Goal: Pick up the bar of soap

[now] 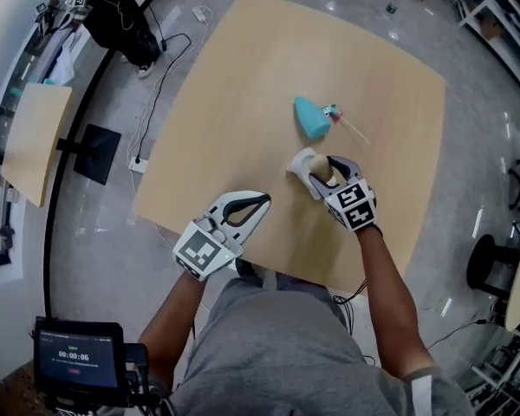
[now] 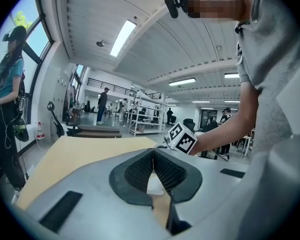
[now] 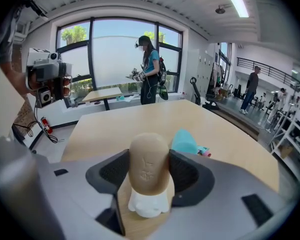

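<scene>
A tan oval bar of soap stands on end between the pads of my right gripper, which is shut on it. Right under the soap, a small white holder rests on the wooden table. In the head view the right gripper holds the soap near the table's middle, with the white holder at its left. My left gripper hovers at the table's near edge. Its jaws meet at the tips with nothing between them.
A teal cone-shaped object with a small pink and white piece lies on the table just beyond the soap, also seen as the teal object. A smaller table and cables are on the floor at left. People stand farther off in the room.
</scene>
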Motion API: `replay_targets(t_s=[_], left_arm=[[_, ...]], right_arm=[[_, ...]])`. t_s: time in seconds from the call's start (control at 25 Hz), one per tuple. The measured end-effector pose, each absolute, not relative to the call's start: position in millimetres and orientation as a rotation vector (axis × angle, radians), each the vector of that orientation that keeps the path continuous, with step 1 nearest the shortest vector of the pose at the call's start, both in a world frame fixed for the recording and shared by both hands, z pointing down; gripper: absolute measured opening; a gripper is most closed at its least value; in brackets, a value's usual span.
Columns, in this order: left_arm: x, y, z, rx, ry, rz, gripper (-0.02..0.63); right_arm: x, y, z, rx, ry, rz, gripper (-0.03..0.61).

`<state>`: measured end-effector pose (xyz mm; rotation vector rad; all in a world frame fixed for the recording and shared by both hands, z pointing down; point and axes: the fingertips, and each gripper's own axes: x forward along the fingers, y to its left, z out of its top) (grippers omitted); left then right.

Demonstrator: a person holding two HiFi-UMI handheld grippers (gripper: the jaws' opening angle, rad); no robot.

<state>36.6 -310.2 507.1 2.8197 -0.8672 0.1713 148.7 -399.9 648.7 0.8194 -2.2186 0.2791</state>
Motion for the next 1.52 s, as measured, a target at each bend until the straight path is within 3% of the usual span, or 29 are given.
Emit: replay_targets(t_s=[0.52,1.24,1.52], left_arm=[[12.0,-296.7,510.0,2.792,-0.872,0.178,0.006],[-41.4,-250.6,476.3,2.796,-1.006,0.112,0.006],[-71.3,-246.3,479.5,2.786,-1.076,0.105,0.006]], right_arm=[[124.2,-389.0,594.7,0.841,-2.238,0.197,0.253],[19.2,-343.9,461.3,0.719,-2.444,-0.048,0.253],[-18.0,-342.1,457.6,0.641,-2.462,-0.11,0.253]])
